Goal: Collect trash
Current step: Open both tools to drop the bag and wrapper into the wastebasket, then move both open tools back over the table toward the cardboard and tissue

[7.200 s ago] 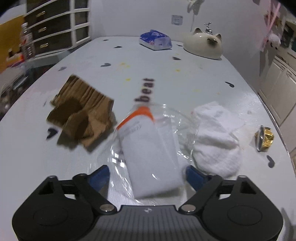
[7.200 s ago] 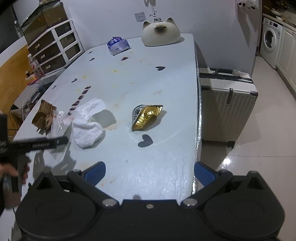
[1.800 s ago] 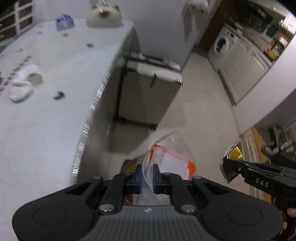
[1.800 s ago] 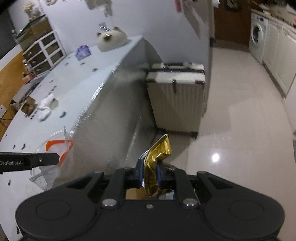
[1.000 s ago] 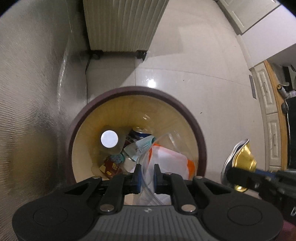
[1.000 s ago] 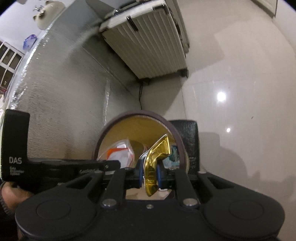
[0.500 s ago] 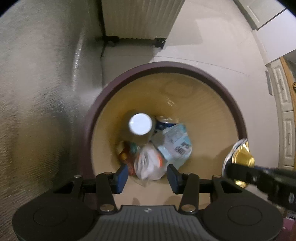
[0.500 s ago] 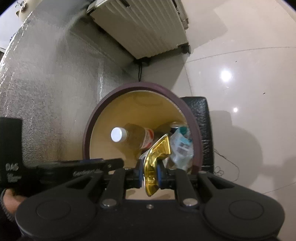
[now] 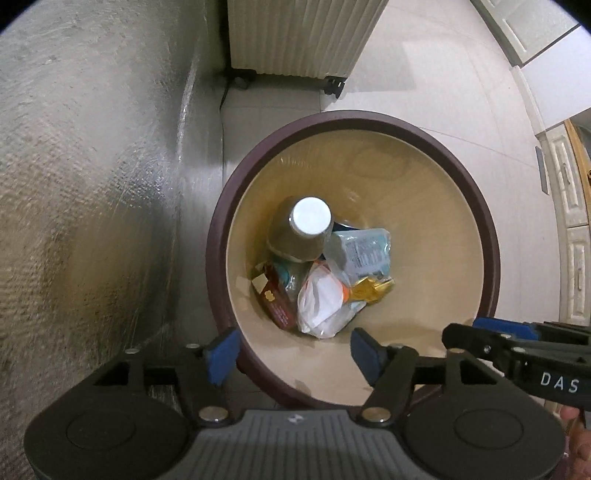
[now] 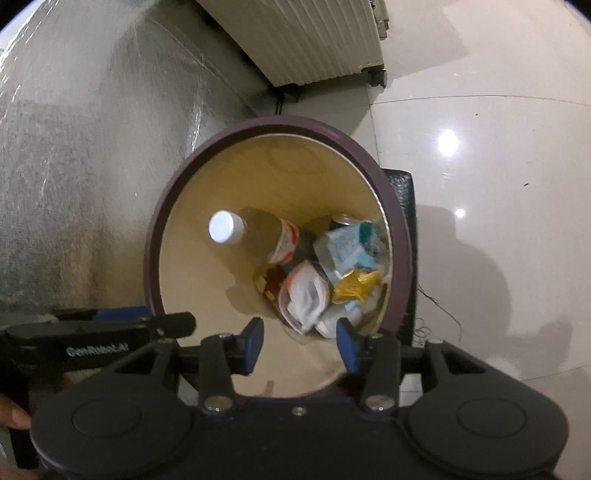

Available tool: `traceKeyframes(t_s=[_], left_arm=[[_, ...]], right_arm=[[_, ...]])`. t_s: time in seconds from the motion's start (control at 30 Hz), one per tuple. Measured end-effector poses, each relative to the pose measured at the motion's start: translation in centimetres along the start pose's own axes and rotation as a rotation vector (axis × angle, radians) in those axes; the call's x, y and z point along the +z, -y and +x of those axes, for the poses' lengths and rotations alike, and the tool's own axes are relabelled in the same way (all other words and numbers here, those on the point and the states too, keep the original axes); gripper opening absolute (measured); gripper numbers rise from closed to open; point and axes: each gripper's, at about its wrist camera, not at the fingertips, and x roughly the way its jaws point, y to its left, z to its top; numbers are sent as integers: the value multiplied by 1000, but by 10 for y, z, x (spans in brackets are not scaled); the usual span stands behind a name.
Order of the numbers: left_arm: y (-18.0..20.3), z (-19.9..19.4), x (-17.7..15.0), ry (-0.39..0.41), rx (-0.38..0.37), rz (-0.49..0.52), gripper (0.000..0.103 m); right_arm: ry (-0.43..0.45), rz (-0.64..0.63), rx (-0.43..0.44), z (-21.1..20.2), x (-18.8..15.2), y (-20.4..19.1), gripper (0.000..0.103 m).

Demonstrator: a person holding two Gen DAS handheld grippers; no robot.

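both of your grippers hang over the round trash bin (image 9: 493, 258), which stands on the tiled floor (image 10: 480, 147) beside the silver-covered table side (image 9: 92, 184) and near the ribbed white suitcase (image 9: 299, 33). your left gripper (image 9: 295, 352) points straight down into the bin; its jaws have just been opening and now stand wide with nothing between them. the clear plastic bag with the orange strip (image 9: 321, 299) lies at the bottom of the bin, touching the gold foil wrapper (image 9: 371, 290) on its right. your right gripper (image 10: 299, 341) tilts steeply down over the near rim; its jaws have just been opening too, stand partly apart and hold nothing. from that view the gold foil wrapper (image 10: 354, 284) rests on the heap just beside the plastic bag (image 10: 304, 295). around them sit a bottle with a white cap (image 9: 310, 219), a pale blue printed packet (image 9: 364, 249) and a dark red carton (image 9: 275, 299). your hand shows at the lower right edge of the left view, behind the right gripper's body.
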Motion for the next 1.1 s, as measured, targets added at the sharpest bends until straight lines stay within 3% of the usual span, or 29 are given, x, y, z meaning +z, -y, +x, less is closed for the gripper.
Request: traceKeyframes(t_s=[0.13,0.2,0.3,0.5,1.1], left_arm=[[0,-6,-7,12,1,7,84],[0,-11,-11,19,-4,7,95],[-1,-21,-18,40,4,0,102],[-2,-44,-26,76,-18,-14,103],[17,-130,-48,208,-4,8,103]], right_arm=[[10,-22,-18,-11,-10,1,49],[19,-29,-19,-19,-14,2,53],[46,-44,-27,-30,-19,0,65],[100,-49,-55,-55,-22,-3,99],[204,-102,-121,-140,-33,-16,103]])
